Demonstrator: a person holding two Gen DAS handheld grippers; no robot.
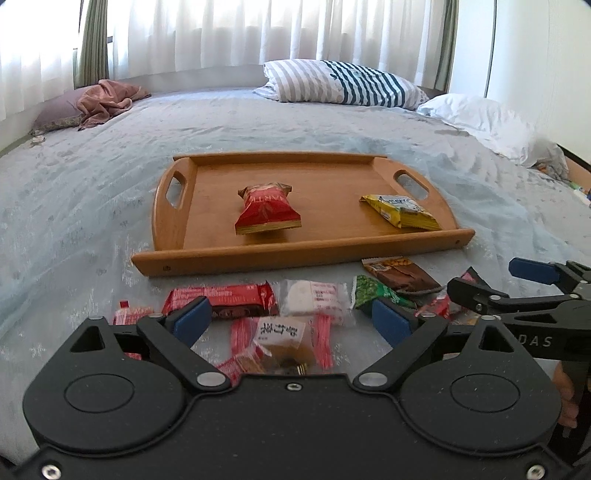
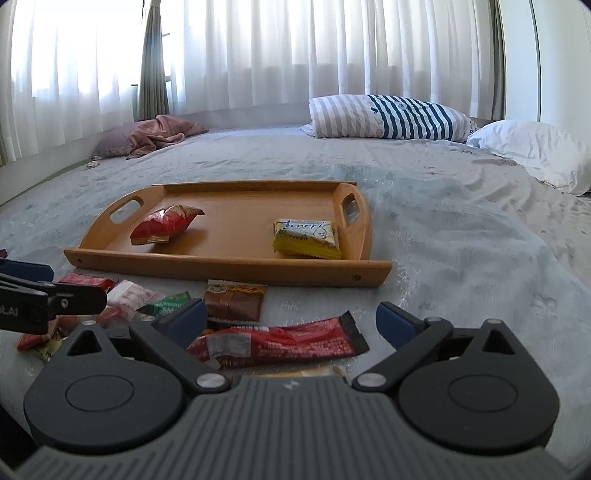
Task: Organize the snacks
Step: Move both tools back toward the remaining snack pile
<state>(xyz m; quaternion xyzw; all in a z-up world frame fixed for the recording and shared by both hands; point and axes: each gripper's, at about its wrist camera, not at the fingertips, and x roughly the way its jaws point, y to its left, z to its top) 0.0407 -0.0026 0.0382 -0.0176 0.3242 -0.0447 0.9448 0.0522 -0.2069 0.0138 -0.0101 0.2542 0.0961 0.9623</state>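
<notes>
Snacks lie loose on the pale blue bed (image 1: 92, 206) nearest the cameras. At the bottom of the left wrist view, the left hand-held gripper (image 1: 291, 319) stands wide open and holds nothing; between its blue pads lie a clear wrapper with a brown cake (image 1: 282, 341) and, just beyond, a white packet (image 1: 317, 297). A dark red bar (image 1: 225, 301) lies by the left pad, a green packet (image 1: 376, 293) by the right pad. In the right wrist view, the right hand-held gripper (image 2: 291, 319) also gapes wide with nothing gripped; a long red bar (image 2: 280, 343) lies on the bed between its pads, a brown packet (image 2: 234, 302) just past it. No earlier picture shows whether either has moved. Farther on, in mid-frame, the wooden tray (image 1: 332, 249) rests on the bed, carrying a red pouch (image 1: 266, 210) at its centre and a yellow packet (image 1: 400, 210) near its right handle. Beyond, toward the top, sit a striped pillow (image 1: 340, 81), a white pillow (image 1: 480, 118) at upper right and a pink cloth (image 1: 107, 98) at upper left, before white curtains (image 1: 258, 33).
</notes>
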